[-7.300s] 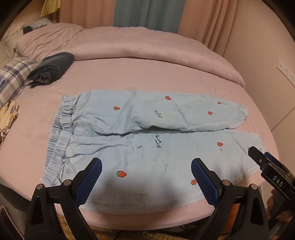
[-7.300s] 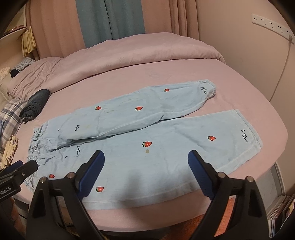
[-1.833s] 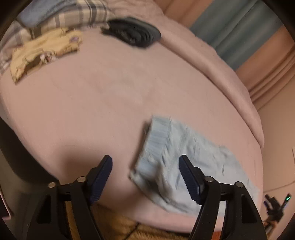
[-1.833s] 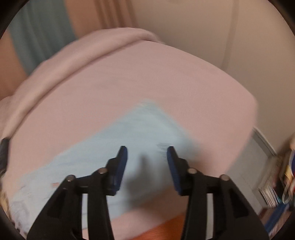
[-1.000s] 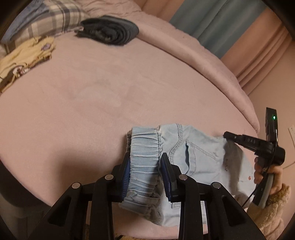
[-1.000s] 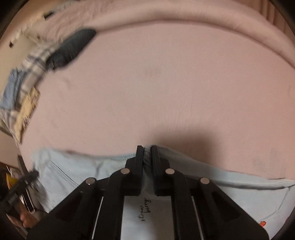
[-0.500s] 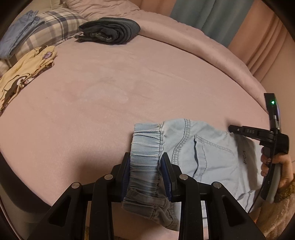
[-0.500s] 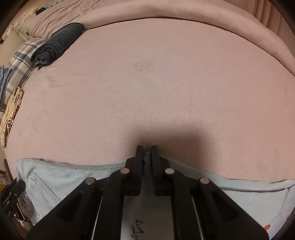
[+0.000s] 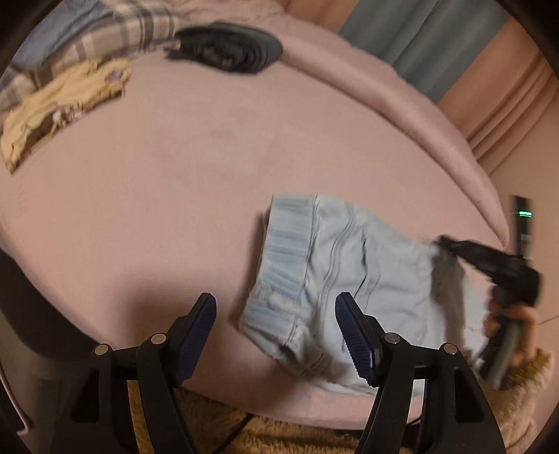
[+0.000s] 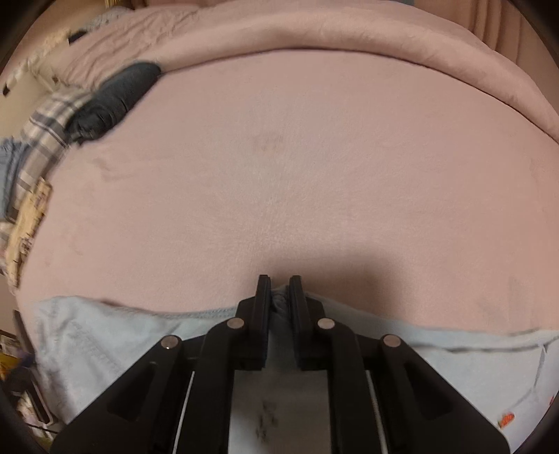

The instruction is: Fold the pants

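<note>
The light blue pants (image 9: 349, 272) lie folded in a short bundle on the pink bed (image 9: 174, 209), near its front edge, with the gathered waistband to the left. My left gripper (image 9: 276, 331) is opening wide; the waistband corner lies loose between its blue pads (image 9: 199, 331), which do not touch it. At the right of the left wrist view a hand holds my right gripper (image 9: 450, 244) at the far edge of the pants. In its own view the right gripper (image 10: 279, 290) still pinches a bunch of pants (image 10: 104, 349) fabric as its jaws begin to part.
A dark folded garment (image 9: 227, 45), a plaid pillow (image 9: 104, 31) and a yellow printed garment (image 9: 59, 104) lie at the far left of the bed. A rolled pink blanket (image 9: 401, 104) runs along the back. A tan fluffy rug (image 9: 279, 436) lies below the bed's front edge.
My left gripper has let go of the waistband and its fingers now stand wide apart. The pants have settled on the bed. The right jaws have parted slightly around the fabric.
</note>
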Available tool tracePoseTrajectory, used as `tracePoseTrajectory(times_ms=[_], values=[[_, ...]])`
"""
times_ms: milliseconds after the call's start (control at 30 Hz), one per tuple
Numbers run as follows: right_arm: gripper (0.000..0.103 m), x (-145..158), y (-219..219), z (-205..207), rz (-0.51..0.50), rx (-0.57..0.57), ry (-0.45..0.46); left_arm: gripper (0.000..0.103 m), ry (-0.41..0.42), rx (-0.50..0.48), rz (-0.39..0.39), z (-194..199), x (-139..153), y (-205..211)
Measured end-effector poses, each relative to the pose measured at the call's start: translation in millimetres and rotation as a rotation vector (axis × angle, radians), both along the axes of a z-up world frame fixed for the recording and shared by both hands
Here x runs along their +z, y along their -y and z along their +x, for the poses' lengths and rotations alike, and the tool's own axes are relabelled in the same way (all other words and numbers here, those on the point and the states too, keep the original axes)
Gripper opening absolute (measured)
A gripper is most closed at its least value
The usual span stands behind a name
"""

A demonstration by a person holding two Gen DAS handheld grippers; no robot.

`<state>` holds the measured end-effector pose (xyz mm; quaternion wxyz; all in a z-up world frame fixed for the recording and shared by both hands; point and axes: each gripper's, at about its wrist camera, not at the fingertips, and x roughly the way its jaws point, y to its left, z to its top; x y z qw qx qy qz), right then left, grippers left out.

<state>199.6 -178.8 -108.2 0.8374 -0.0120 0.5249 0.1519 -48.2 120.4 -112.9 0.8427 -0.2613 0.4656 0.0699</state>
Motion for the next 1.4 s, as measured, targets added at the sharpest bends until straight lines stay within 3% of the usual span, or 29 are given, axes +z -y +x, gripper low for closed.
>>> tracePoseTrajectory(times_ms=[67, 167, 200, 233, 300, 433, 533, 667, 733, 800, 933, 1033, 1100, 1400], values=[[0.015, 21, 14, -15, 0.018, -0.012, 0.047, 0.070, -0.012, -0.009, -0.039, 3, -9, 5], [0.036, 44, 43, -42, 0.031, -0.054, 0.107, 0.070, -0.019, -0.002, -0.056, 9, -19, 9], [0.041, 47, 52, -49, 0.036, -0.065, 0.111, 0.064, -0.032, 0.008, -0.064, 12, -26, 9], [0.040, 49, 62, -57, 0.032, -0.075, 0.112, 0.061, -0.033, 0.018, -0.064, 13, -29, 9], [0.040, 43, 86, -74, 0.005, -0.109, 0.094, 0.046, -0.012, 0.037, -0.047, 11, -27, 11], [0.040, 3, 137, -96, -0.098, -0.224, -0.008, 0.034, 0.004, 0.071, -0.048, 5, -14, 13], [0.040, -6, 169, -112, -0.055, -0.290, -0.042, 0.025, 0.059, 0.092, -0.046, 0, 8, 8], [0.042, 12, 185, -130, -0.101, -0.334, 0.007, 0.025, 0.000, 0.087, 0.037, 11, 7, 8], [0.045, 12, 193, -135, -0.103, -0.345, 0.010, 0.025, -0.057, 0.072, 0.103, 14, -4, 18], [0.045, 2, 202, -135, -0.098, -0.369, -0.016, 0.027, -0.062, 0.064, 0.144, 10, -8, 26], [0.045, -6, 223, -139, -0.071, -0.403, -0.022, 0.028, -0.058, 0.068, 0.091, 3, -5, 20], [0.052, 0, 240, -140, -0.083, -0.448, 0.002, 0.038, -0.061, 0.071, 0.034, 4, -4, 15], [0.055, 3, 260, -141, -0.091, -0.517, 0.023, 0.052, -0.059, 0.077, -0.007, 3, -5, 12], [0.055, 15, 391, -169, -0.086, -0.931, 0.096, 0.054, -0.072, 0.090, 0.000, 6, 0, 22]])
